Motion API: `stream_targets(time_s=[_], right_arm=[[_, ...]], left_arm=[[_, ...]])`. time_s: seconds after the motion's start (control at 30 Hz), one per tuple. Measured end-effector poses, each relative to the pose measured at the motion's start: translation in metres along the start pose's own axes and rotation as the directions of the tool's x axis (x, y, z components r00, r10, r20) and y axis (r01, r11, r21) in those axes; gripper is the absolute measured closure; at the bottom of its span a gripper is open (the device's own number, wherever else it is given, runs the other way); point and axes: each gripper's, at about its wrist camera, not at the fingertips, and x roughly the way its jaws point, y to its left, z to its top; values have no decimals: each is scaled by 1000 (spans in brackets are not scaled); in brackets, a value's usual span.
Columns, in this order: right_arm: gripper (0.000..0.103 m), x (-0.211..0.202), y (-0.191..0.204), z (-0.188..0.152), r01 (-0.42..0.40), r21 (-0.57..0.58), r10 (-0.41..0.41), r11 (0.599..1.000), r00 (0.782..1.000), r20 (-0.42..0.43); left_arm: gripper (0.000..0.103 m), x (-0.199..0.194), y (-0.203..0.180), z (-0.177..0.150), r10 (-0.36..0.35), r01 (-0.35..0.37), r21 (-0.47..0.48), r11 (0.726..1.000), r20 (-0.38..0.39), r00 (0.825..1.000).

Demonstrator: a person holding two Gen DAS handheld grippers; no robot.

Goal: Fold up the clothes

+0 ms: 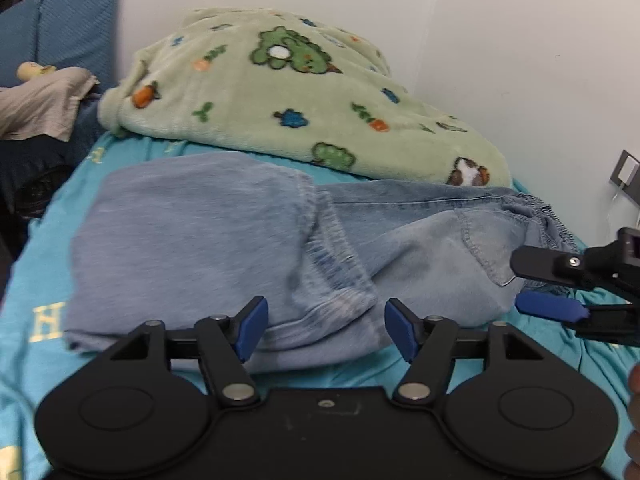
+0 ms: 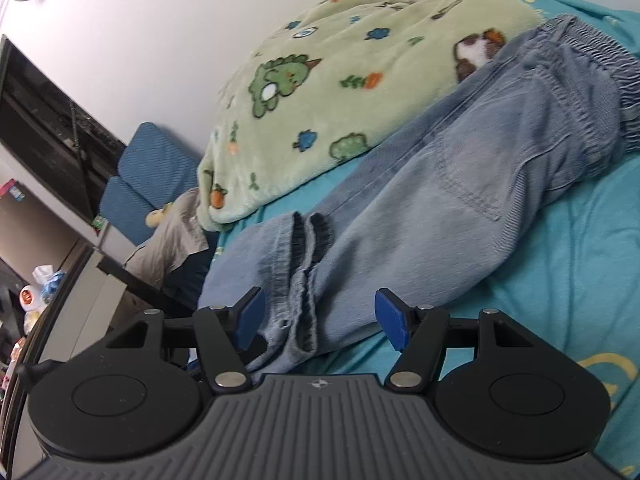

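Light blue jeans (image 1: 224,240) lie across a turquoise bed sheet (image 1: 44,280), the legs folded over to the left and the elastic waistband (image 1: 536,216) at the right. My left gripper (image 1: 326,328) stands open at the jeans' near edge; denim lies between its blue pads, which do not press on it. In the left wrist view my right gripper (image 1: 516,282) comes in from the right near the back pocket. In its own view, the right gripper (image 2: 320,318) is open over the leg hems (image 2: 304,280), pads clear of the cloth.
A pale green fleece blanket (image 1: 280,92) with cartoon prints is heaped behind the jeans against a white wall. Blue cushions (image 1: 60,28) and a beige cloth (image 1: 44,104) lie beyond the bed's left end. A wall socket (image 1: 626,172) sits at right.
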Motion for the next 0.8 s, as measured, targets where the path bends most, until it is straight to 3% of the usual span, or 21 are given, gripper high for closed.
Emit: stream_targets(time_s=[0.1,0.37,0.5,0.57,0.8], right_arm=[[39,7,7,-7,-33,-18,33,999,999,-11],[53,22,21,-28,-91,-103,88,991,996,-25],[56,29,27,-33,-93,-130,89,987,995,-35],[64,37,30,-33,-90,-124,84,988,995,-54],[63,85,40,-16,-48,-138,39,989,997,-66]], left_arm=[[39,-15,12,0,27,-26,-22,999,2,1000],[37,-33,42,0,73,-73,-62,995,-5,997],[35,-41,43,6,33,-32,-57,998,19,999],[34,-42,44,6,3,-1,-62,998,28,1000],[34,-34,61,-2,-8,11,-52,999,42,999]])
